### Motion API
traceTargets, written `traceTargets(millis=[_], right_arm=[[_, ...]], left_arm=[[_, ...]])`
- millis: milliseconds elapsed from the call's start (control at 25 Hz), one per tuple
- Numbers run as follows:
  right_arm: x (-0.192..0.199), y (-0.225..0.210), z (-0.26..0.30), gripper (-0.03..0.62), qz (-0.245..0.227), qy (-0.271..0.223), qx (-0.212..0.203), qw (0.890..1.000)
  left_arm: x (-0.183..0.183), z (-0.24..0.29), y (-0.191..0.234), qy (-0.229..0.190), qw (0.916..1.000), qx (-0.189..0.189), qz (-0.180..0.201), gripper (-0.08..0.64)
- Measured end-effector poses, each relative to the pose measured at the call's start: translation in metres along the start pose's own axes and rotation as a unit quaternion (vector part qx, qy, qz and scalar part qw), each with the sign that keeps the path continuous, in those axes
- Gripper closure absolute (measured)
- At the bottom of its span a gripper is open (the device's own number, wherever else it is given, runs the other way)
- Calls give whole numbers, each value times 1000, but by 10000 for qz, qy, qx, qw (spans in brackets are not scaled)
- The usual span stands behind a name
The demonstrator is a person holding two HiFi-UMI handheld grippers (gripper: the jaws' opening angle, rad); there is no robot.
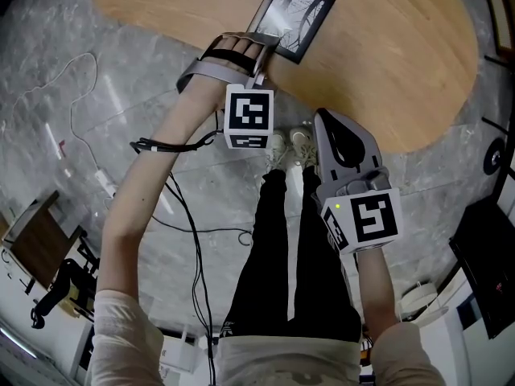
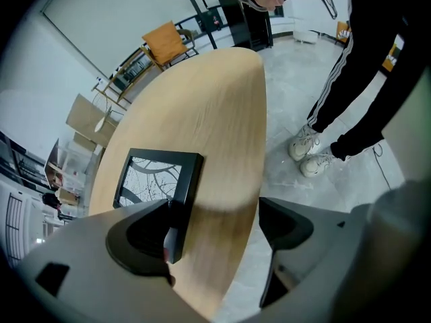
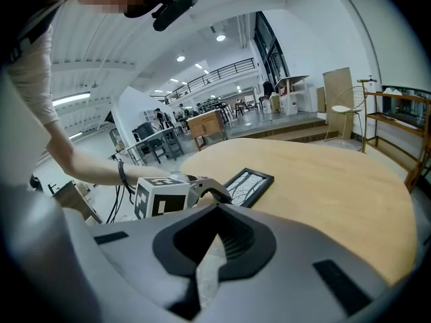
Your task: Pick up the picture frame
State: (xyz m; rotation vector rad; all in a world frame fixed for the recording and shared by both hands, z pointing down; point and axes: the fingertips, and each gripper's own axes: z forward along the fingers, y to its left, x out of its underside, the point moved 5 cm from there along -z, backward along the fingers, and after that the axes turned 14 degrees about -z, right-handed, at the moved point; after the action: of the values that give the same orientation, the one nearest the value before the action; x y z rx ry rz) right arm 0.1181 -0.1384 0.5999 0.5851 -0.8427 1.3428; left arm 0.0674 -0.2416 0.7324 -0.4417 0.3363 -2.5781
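Note:
The picture frame, black with a grey branch print, lies flat on the round wooden table near its edge. My left gripper reaches over that edge with its jaws wide apart. In the left gripper view the frame has its near corner just inside the left fingertip, and my left gripper holds nothing. My right gripper hangs shut above the floor beside the table, empty. From the right gripper view I see the frame and the left gripper's marker cube.
The person's legs and white shoes stand on the grey floor by the table edge. Black cables trail on the floor at the left. Chairs and shelves stand beyond the far side of the table.

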Motion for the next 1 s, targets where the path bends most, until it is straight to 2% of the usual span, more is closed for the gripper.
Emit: traceTargets(millis=[320, 520, 640, 720, 840, 1000], right_arm=[[0, 5, -3, 589, -41, -29, -46, 10000], [-5, 5, 1, 589, -67, -5, -102, 9999], [-6, 6, 4, 589, -85, 7, -152, 9998], [-5, 8, 3, 589, -55, 7, -198, 9998], [-6, 12, -2, 589, -58, -39, -278, 9996], [-8, 14, -3, 589, -77, -91, -281, 9995]], left_arm=[[4, -10, -21, -115, 9999, -35, 39, 145], [7, -19, -19, -336, 9985, -434, -20, 317], [9, -21, -20, -369, 9976, -578, -29, 348], [7, -24, -23, -418, 9962, -759, -6, 402], [4, -29, -32, -509, 9940, -971, -17, 447], [6, -32, -40, -504, 9916, -1189, 51, 462]])
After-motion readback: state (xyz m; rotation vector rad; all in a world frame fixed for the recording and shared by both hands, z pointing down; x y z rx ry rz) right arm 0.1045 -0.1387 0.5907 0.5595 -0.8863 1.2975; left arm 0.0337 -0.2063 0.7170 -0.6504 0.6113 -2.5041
